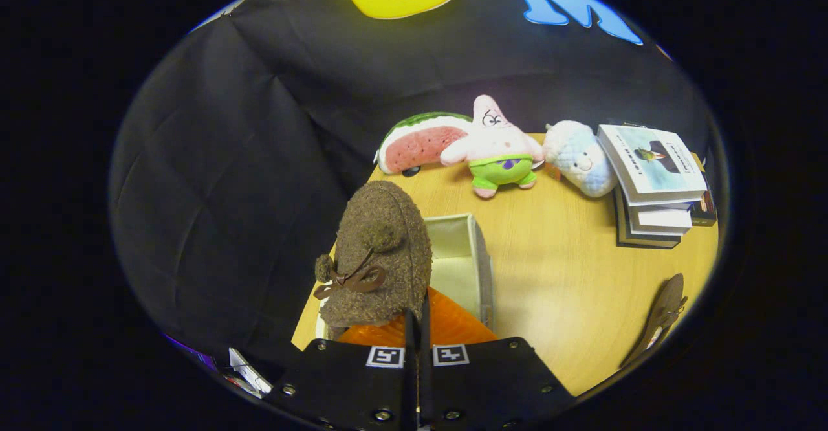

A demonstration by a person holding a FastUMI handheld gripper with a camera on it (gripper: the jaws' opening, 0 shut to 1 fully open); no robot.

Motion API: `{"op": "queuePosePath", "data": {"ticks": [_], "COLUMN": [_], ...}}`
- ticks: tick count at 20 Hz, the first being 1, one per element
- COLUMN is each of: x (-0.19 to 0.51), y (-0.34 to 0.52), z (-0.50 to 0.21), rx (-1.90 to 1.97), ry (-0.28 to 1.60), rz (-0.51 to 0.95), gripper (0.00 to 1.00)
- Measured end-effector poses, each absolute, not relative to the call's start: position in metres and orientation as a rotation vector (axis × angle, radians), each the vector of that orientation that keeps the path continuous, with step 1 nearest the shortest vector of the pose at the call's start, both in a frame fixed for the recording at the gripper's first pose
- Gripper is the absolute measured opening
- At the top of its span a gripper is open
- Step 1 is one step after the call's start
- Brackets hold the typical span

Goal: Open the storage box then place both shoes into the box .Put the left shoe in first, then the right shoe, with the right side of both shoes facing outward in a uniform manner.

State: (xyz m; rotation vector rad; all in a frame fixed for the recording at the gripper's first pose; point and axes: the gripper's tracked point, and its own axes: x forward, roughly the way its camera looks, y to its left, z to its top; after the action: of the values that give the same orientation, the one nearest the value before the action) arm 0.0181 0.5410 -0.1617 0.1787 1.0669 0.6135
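My gripper (418, 320) is shut on a brown fuzzy shoe (378, 259) with pom-poms and a small bow, pinching its near rim between both fingers. The shoe hangs over the left part of the open cream storage box (480, 259), hiding the box's left wall and part of its inside. The bare cream bottom of the box shows just right of the shoe. The second brown shoe (661, 318) lies on the wooden table (563, 276), well to the right of the fingers and box, seen side-on.
Beyond the box, along the table's far edge, sit a watermelon plush (420, 143), a pink star plush (495, 149) and a pale round plush (579, 156). A stack of books (653, 182) stands at the far right. The table's left edge runs close beside the box.
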Motion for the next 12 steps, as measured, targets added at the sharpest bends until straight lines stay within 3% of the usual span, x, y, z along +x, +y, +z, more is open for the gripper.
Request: {"op": "queuePosePath", "data": {"ticks": [12], "x": [-0.004], "y": [0.599], "z": [-0.276], "rx": [-0.015], "ry": [1.288], "rz": [0.491], "gripper": [0.02]}}
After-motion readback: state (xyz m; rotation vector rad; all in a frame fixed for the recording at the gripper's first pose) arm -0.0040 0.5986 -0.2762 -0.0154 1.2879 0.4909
